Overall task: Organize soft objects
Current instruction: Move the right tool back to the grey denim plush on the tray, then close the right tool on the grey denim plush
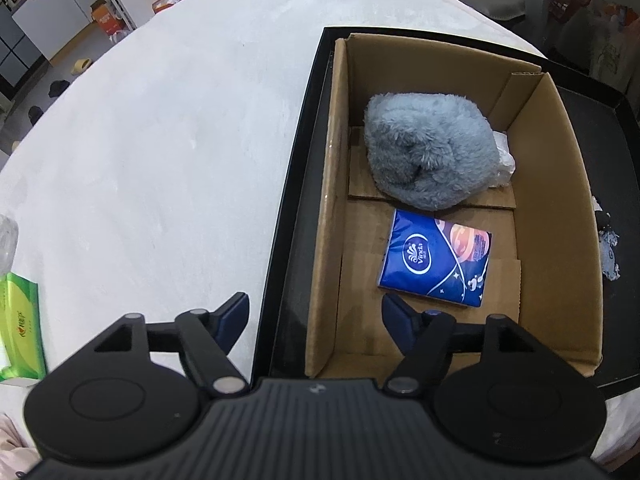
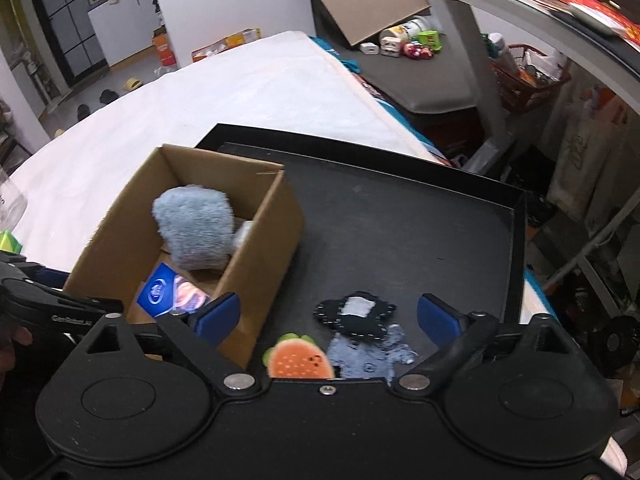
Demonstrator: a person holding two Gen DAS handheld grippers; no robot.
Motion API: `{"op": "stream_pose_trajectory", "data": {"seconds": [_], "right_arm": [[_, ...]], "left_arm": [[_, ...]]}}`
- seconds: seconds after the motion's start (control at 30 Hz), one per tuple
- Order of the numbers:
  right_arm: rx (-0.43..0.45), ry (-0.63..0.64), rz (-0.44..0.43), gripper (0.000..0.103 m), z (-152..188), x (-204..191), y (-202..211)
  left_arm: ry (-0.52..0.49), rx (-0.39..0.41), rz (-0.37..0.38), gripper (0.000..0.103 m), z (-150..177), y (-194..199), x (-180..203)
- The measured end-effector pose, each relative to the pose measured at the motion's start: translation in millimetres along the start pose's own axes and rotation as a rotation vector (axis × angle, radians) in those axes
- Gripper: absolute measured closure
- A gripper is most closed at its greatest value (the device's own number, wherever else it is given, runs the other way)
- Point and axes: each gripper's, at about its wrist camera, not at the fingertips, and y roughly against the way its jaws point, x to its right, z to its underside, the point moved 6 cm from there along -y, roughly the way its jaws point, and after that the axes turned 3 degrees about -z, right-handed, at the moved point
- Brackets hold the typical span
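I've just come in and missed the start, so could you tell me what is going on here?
A person is sorting soft items into a cardboard box standing in a black tray. A grey fluffy plush and a blue tissue pack already lie inside. Both tools are open and empty: the left tool hovers over the box's near edge, the right tool over small fabric patches still on the tray.

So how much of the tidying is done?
About halfway. The fluffy grey toy and blue tissue pack already lie in the cardboard box. Both hand-held grippers, left and right, are open and empty. The felt patches on the black tray and the green pack remain.
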Motion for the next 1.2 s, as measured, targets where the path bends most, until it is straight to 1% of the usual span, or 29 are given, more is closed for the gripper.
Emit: {"op": "stream_pose_trajectory", "data": {"seconds": [0.07, 0.13, 0.33, 0.47, 0.53, 0.57, 0.63, 0.87, 1.03, 1.13, 1.2], "right_arm": [[0.000, -0.008, 0.003, 0.004, 1.7, 6.2, -0.7], [-0.003, -0.015, 0.005, 0.004, 3.8, 11.5, -2.2], [-0.018, -0.075, 0.001, 0.004, 13.2, 29.2, -13.5], [-0.045, -0.102, 0.014, 0.005, 20.2, 39.6, -22.6], [-0.066, -0.126, 0.015, 0.010, 23.2, 45.4, -27.9], [-0.076, -0.140, 0.008, 0.011, 24.6, 47.9, -30.0], [-0.093, -0.155, -0.012, 0.017, 27.9, 50.2, -34.9], [-0.152, -0.155, -0.060, 0.025, 37.9, 46.8, -52.2], [-0.198, -0.172, -0.065, 0.041, 44.3, 52.0, -64.2], [-0.238, -0.206, -0.062, 0.045, 50.6, 59.1, -73.4], [-0.229, -0.191, -0.061, 0.046, 50.2, 58.1, -73.0]], "left_arm": [[-0.005, 0.007, -0.008, 0.023, -1.0, 0.4, 2.7], [-0.013, 0.011, -0.013, 0.021, -1.6, 1.4, 4.8], [-0.030, -0.004, -0.020, 0.020, -1.0, 0.7, 13.8], [-0.044, -0.011, -0.031, 0.020, -1.3, -0.6, 20.7], [-0.048, -0.015, -0.035, 0.020, -2.2, -2.0, 24.1], [-0.050, -0.017, -0.038, 0.020, -2.1, -1.9, 25.1], [-0.055, -0.021, -0.045, 0.020, -2.9, -3.3, 27.9], [-0.069, -0.036, -0.066, 0.020, -2.6, -7.9, 34.1], [-0.075, -0.046, -0.078, 0.020, -4.1, -9.8, 38.6], [-0.075, -0.048, -0.082, 0.020, -5.2, -10.2, 40.6], [-0.075, -0.050, -0.083, 0.020, -5.4, -10.3, 42.4]]}}
